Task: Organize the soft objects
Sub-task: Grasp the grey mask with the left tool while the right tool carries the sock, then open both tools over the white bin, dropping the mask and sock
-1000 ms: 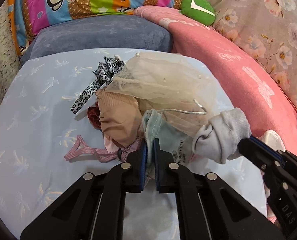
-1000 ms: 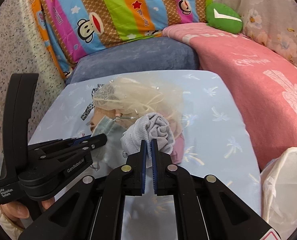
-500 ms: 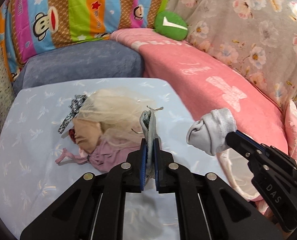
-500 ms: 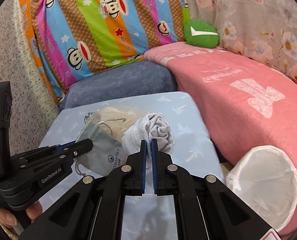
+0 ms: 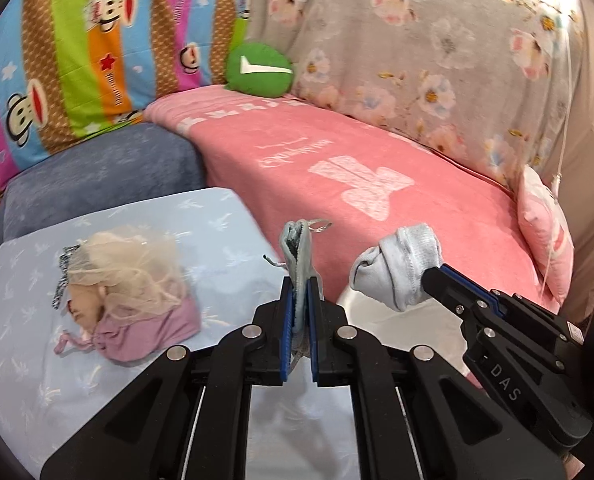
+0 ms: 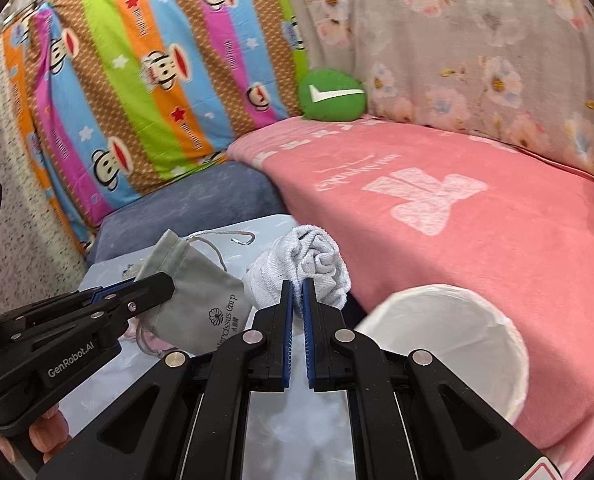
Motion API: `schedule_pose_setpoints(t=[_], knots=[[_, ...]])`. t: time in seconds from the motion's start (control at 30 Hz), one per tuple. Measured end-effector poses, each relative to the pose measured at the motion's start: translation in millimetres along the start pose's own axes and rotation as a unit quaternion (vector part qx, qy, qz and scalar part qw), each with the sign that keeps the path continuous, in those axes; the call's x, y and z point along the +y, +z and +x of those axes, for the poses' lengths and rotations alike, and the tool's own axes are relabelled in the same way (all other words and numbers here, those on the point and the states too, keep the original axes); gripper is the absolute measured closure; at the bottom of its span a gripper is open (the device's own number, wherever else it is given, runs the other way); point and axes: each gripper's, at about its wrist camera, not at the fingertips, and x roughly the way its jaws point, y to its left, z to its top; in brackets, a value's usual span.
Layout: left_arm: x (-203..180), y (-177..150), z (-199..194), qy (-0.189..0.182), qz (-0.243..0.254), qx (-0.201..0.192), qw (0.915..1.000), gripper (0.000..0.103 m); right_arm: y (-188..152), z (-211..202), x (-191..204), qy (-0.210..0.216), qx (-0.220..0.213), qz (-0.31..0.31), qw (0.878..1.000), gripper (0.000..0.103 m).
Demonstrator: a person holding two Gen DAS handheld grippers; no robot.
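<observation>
My left gripper (image 5: 299,284) is shut on a grey drawstring pouch (image 5: 297,248), held up edge-on above the table's right edge; the right wrist view shows the pouch (image 6: 193,288) flat-on with printed lettering. My right gripper (image 6: 297,288) is shut on a rolled grey-white sock (image 6: 301,268), lifted beside the pouch and left of the white basket (image 6: 449,344). In the left wrist view the sock (image 5: 397,268) hangs at the right gripper's tip. A pile of soft things (image 5: 129,296), cream netting over a purple cloth, lies on the light-blue table (image 5: 25,360).
A pink blanket (image 5: 377,184) covers the sofa to the right, with a green cushion (image 5: 257,68) at the back corner and a striped monkey-print pillow (image 6: 137,80) behind a grey-blue cushion (image 5: 97,176). A hand (image 6: 45,432) grips the left tool at the lower left.
Both grippers have lifted their loads off the pile and swung right, away from the table. The white basket has come into full view under the right gripper.
</observation>
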Motion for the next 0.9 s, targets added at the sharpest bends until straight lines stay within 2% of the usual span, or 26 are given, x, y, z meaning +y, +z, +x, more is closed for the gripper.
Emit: schedule_pose_setpoints(t=[0.27,0.47,0.83,0.9], knots=[[-55.4,3.0,14.9,-0.029,0.039,0.008,0.9988,0.096,-7.0,-24.2,-58.2,-0.037,-0.012,0.032,0.999,0.098],[-84.5,3.9,27.1,-0.044,0.058,0.016,0.9972,0.096,-13.5,-28.1,-86.3,-0.056,-0.010,0.052,0.997,0.098],[-105.0,5.6,45.9,-0.057,0.060,0.039,0.9958,0.094,-17.3,-23.3,-104.9,-0.071,-0.005,0.067,0.995,0.098],[-104.5,6.3,49.3,-0.053,0.054,0.045,0.9961,0.083,-18.6,-23.1,-105.8,-0.073,-0.007,0.069,0.995,0.098]])
